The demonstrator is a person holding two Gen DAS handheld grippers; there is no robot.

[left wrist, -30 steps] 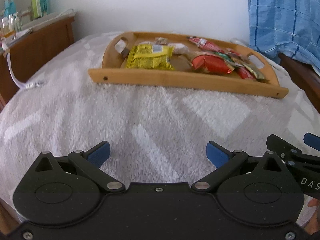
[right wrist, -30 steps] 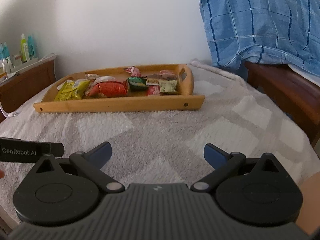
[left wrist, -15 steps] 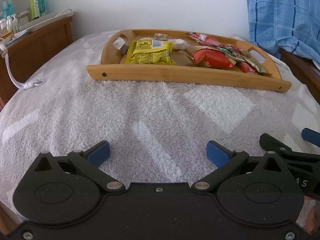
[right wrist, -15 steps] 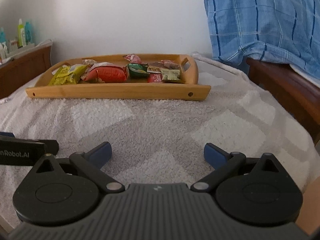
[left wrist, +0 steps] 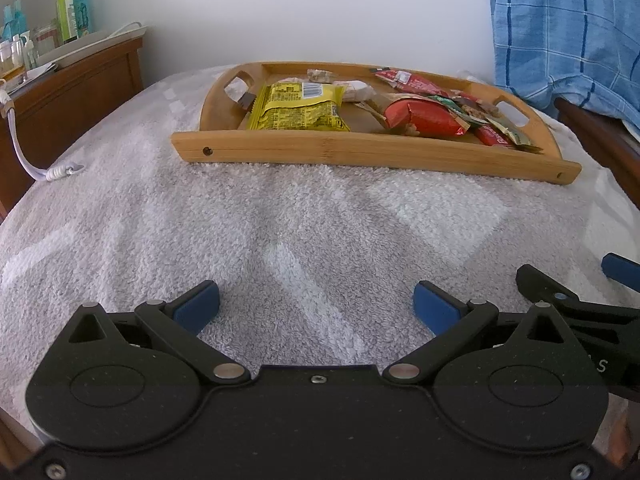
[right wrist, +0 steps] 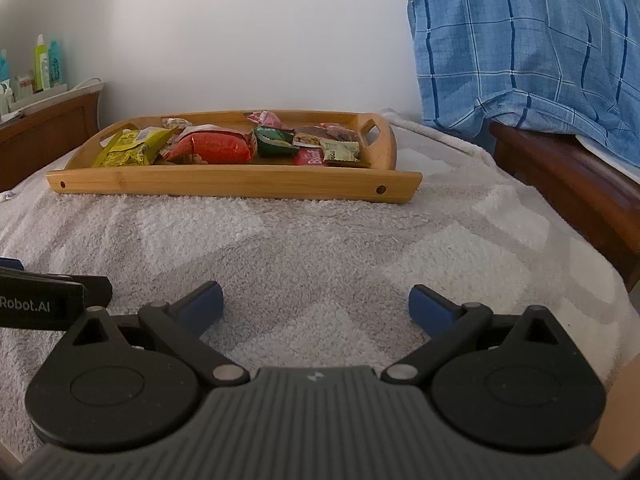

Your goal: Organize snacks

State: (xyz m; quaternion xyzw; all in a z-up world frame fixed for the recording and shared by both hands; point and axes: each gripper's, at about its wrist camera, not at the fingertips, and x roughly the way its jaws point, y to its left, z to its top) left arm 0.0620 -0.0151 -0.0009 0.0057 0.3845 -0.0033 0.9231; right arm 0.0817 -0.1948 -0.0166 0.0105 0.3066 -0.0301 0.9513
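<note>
A wooden tray (left wrist: 360,156) (right wrist: 224,184) lies on the grey towel-covered bed ahead of both grippers. Several snack packs sit in it: a yellow bag (left wrist: 298,108) (right wrist: 132,148) at its left end, a red bag (left wrist: 424,118) (right wrist: 216,146) in the middle, a green pack (right wrist: 274,142) and small bars (left wrist: 496,136) (right wrist: 338,150) toward the right. My left gripper (left wrist: 316,306) is open and empty, low over the towel well short of the tray. My right gripper (right wrist: 314,302) is open and empty too, level with the left one and to its right.
A brown wooden cabinet (left wrist: 68,92) with bottles (left wrist: 72,10) on top stands at the left, and a white cable (left wrist: 48,170) lies on the towel beside it. A blue checked cloth (right wrist: 528,44) hangs over a dark wooden frame (right wrist: 568,176) at the right.
Both grippers have sunk and tilted, so the tray sits a little nearer and is seen from lower. Both pairs of fingers stay open and the snacks have not moved.
</note>
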